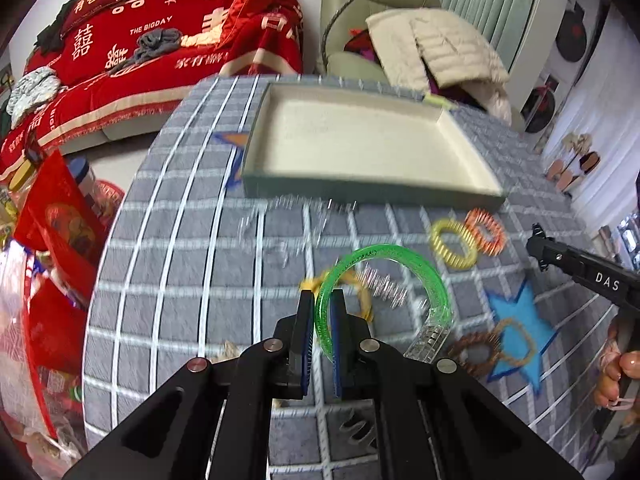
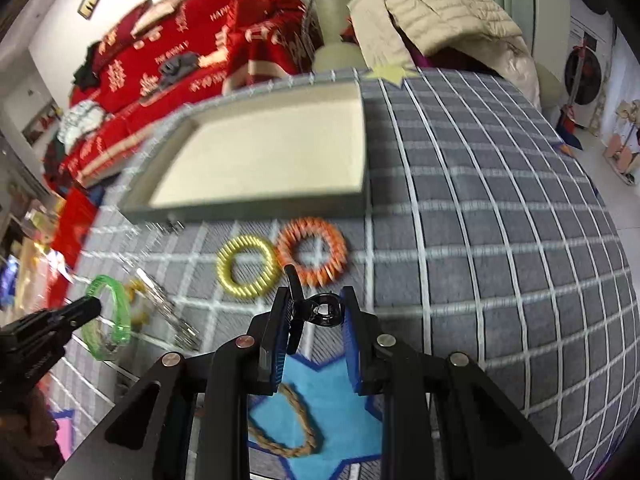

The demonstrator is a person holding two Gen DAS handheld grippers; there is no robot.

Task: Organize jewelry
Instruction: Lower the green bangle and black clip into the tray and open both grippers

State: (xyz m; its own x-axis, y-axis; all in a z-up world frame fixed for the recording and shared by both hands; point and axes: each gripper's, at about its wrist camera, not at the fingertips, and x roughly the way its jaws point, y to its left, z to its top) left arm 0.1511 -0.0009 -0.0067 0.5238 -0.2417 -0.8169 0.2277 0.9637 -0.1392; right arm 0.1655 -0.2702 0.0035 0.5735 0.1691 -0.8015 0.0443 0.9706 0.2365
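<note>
We're clamping green bangle [image 1: 384,264] in left gripper [image 1: 321,300], gripping black clip [image 2: 320,310] in right gripper [image 2: 316,300], both just short of tray [image 2: 256,206].

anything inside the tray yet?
Nothing visible: the tray shows only its bare cream lining in both views. The near wall hides a thin strip of the floor along that edge. The yellow ring and orange ring lie on the cloth in front of it.

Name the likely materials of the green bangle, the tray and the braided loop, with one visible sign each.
Green bangle: probably translucent plastic; light passes through.
Tray: perhaps card, grey outside, matte cream lining.
Braided loop: looks like twisted tan cord, rope-like strands.
</note>
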